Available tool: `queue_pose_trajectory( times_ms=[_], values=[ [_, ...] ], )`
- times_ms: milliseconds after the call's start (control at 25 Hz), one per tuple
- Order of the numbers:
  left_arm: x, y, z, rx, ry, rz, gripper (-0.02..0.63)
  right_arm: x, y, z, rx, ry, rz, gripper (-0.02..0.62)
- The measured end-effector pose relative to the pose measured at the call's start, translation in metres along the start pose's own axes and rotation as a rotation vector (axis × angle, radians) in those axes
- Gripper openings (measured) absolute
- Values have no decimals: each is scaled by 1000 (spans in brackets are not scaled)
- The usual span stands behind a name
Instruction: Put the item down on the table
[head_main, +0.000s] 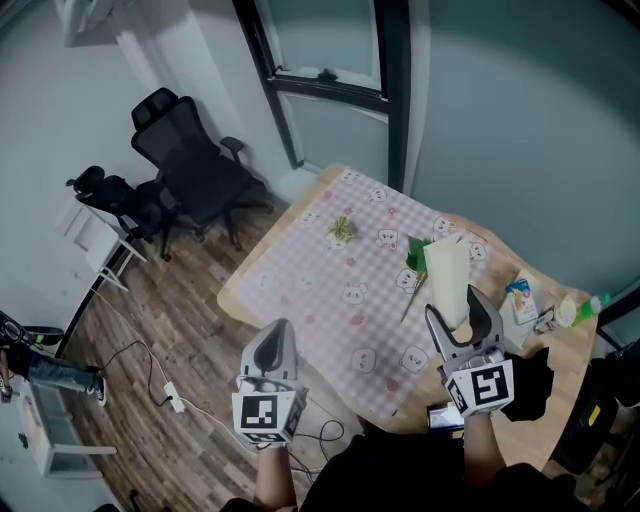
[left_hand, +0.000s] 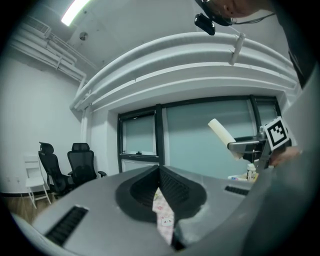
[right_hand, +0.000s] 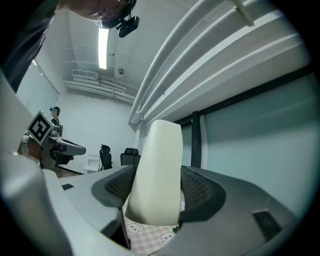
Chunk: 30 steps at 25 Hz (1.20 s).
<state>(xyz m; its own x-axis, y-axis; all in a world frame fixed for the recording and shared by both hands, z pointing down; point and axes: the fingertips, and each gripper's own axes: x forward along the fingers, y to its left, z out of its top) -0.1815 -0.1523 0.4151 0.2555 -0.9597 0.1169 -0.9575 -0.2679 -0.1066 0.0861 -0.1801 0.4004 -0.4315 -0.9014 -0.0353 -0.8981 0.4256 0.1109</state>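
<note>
A long cream-white cylinder (head_main: 448, 279) (right_hand: 156, 170) stands nearly upright in my right gripper (head_main: 461, 322), whose jaws are shut on its lower part, above the near right part of the table (head_main: 300, 270). In the left gripper view the same cylinder (left_hand: 220, 132) shows tilted, held at the right. My left gripper (head_main: 275, 348) hangs off the table's near edge with its jaws shut and nothing between them (left_hand: 161, 196). The table wears a pink checked cloth with small animal prints.
A small green plant (head_main: 341, 230) and green leaves (head_main: 415, 252) lie on the cloth. A carton (head_main: 520, 300), a bottle (head_main: 580, 309) and a black item (head_main: 530, 385) sit at the table's right end. Two black office chairs (head_main: 190, 165) stand on the wood floor at left.
</note>
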Motion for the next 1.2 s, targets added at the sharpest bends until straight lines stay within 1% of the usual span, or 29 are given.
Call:
queue_pose_trajectory(
  times_ms=[200,320,440,640,800,880,960,1040,1200],
  values=[
    [14,-4,-3,1,3,4,0,12,-12,-16,11,16,5,307],
    [20,-7,-1,-1,3,11,0,25,-16,-46,14,76,18,307],
    [23,-10,-5,-1,18,10,0,49,-10,-111,42,205,47,305],
    [22,-10,-22,-10,68,25,0,84,22,-244,103,476,90,305],
    [16,-4,-26,-11,91,41,0,80,54,-336,129,711,126,301],
    [13,-2,-27,-10,99,46,0,71,69,-372,115,797,151,299],
    [11,-2,-27,-5,103,46,0,62,76,-394,92,846,163,296],
    [9,-3,-27,2,106,45,0,53,79,-401,82,878,167,296],
    [7,-3,-30,10,111,46,0,51,82,-409,74,896,173,296]
  ],
)
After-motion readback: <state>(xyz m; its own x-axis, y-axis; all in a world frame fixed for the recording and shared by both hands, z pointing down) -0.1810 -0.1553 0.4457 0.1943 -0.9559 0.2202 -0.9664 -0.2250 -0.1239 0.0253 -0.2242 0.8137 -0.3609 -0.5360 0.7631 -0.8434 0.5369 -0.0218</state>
